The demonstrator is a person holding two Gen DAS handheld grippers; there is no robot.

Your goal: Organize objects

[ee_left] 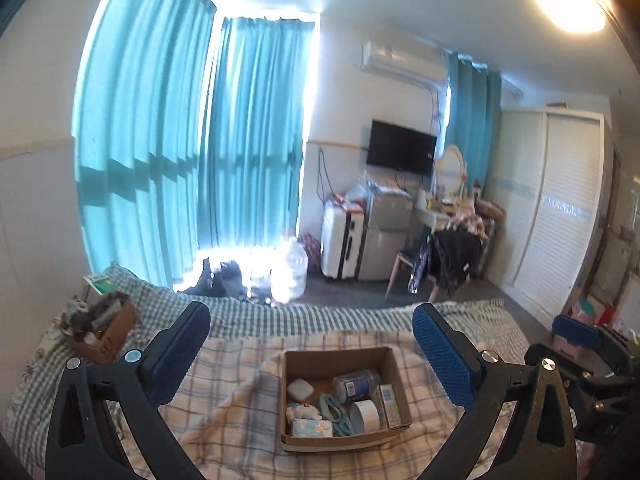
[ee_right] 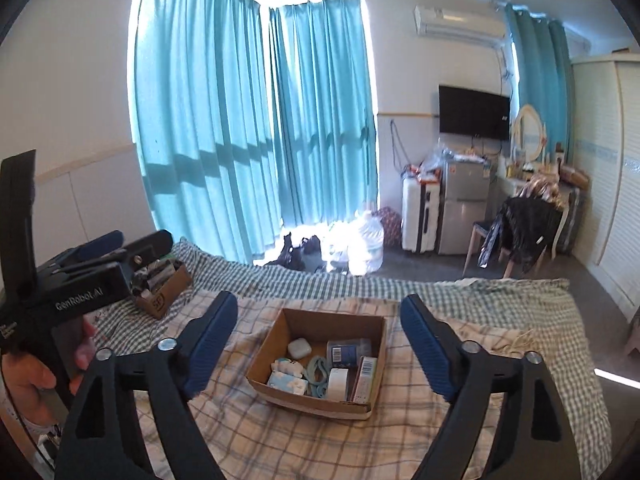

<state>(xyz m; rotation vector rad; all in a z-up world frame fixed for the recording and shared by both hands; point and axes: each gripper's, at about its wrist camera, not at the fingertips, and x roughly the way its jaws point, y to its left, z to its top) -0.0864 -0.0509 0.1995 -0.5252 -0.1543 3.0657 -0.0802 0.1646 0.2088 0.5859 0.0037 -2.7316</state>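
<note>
An open cardboard box (ee_left: 336, 356) (ee_right: 300, 318) sits on a plaid blanket on the bed. Inside lie a white earbud case (ee_left: 300, 389) (ee_right: 299, 347), a blue can on its side (ee_left: 356, 385) (ee_right: 348, 352), a white roll (ee_left: 366, 416) (ee_right: 337, 384), a small carton (ee_left: 390, 406) (ee_right: 366, 378), a tissue pack (ee_left: 312, 427) (ee_right: 286, 383) and a teal strap (ee_left: 334, 410) (ee_right: 316, 372). My left gripper (ee_left: 312, 320) is open and empty, above and short of the box. My right gripper (ee_right: 320, 312) is open and empty, also short of the box.
A second cardboard box (ee_left: 106, 328) (ee_right: 162, 284) full of items stands at the bed's far left. The left gripper body (ee_right: 88, 280) and a hand show at left in the right wrist view. Beyond the bed stand a suitcase (ee_left: 342, 240), fridge (ee_left: 384, 240) and chair (ee_left: 448, 260).
</note>
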